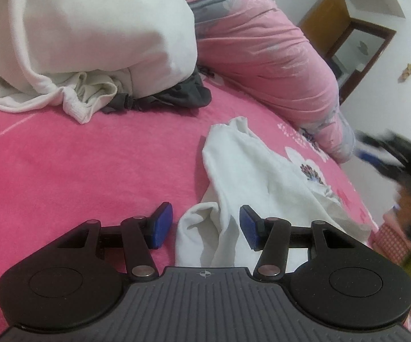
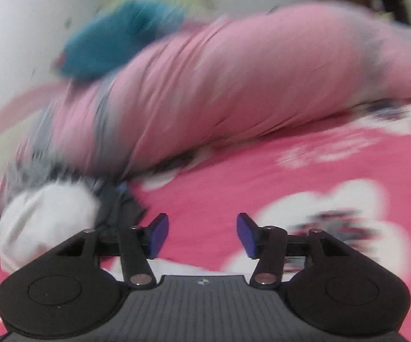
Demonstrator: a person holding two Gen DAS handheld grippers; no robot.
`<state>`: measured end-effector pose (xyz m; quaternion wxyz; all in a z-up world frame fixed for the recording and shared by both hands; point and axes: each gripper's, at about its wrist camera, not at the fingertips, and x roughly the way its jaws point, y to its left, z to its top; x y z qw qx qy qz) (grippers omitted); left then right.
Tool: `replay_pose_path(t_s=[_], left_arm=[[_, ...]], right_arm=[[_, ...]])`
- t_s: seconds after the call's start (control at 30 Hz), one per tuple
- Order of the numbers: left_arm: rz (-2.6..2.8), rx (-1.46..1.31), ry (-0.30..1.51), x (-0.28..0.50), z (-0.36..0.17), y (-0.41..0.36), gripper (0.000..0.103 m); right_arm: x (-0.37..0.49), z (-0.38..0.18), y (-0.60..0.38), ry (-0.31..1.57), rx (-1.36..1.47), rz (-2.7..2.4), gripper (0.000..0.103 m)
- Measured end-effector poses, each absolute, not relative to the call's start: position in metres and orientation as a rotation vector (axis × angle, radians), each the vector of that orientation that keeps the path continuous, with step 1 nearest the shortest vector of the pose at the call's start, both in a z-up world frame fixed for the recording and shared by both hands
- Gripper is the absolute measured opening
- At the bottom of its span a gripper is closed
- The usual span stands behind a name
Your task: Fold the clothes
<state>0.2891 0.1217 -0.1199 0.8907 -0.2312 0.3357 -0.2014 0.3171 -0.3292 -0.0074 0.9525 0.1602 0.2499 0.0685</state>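
Open pink sheet [image 1: 77,156] lies left of the white garment [image 1: 251,176]; a clothes heap [image 1: 85,42] blocks the far side, a rolled quilt [image 1: 262,57] probably the right.

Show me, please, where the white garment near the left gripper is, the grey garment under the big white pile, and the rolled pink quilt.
white garment [image 1: 245,171]: left wrist view, its flat middle part.
grey garment [image 1: 182,94]: left wrist view, its bunched edge.
pink quilt [image 1: 262,54]: left wrist view, its wrinkled side.
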Motion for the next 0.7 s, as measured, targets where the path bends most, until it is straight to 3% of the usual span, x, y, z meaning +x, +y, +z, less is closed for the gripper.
replay_pose_path(t_s=[0.1, 0.27, 0.43, 0.53, 0.7], left_arm=[[-0.407, -0.489, 0.691, 0.288, -0.120, 0.123, 0.052], [-0.394, -0.494, 0.663, 0.286, -0.120, 0.124, 0.052], [-0.381, -0.466, 0.645, 0.285, -0.123, 0.119, 0.052], [-0.381, -0.460, 0.644, 0.285, -0.122, 0.119, 0.052], [-0.389, -0.431, 0.636, 0.286, -0.099, 0.122, 0.053]], right_arm=[[0.252, -0.004, -0.373, 0.470, 0.263, 0.053, 0.071], [0.192, -0.045, -0.394, 0.607, 0.184, 0.103, 0.077], [0.219, -0.089, -0.380, 0.673, 0.105, 0.152, 0.076], [0.252, -0.109, -0.380, 0.705, 0.102, 0.126, 0.069], [0.268, -0.126, -0.438, 0.618, 0.545, 0.123, 0.064]])
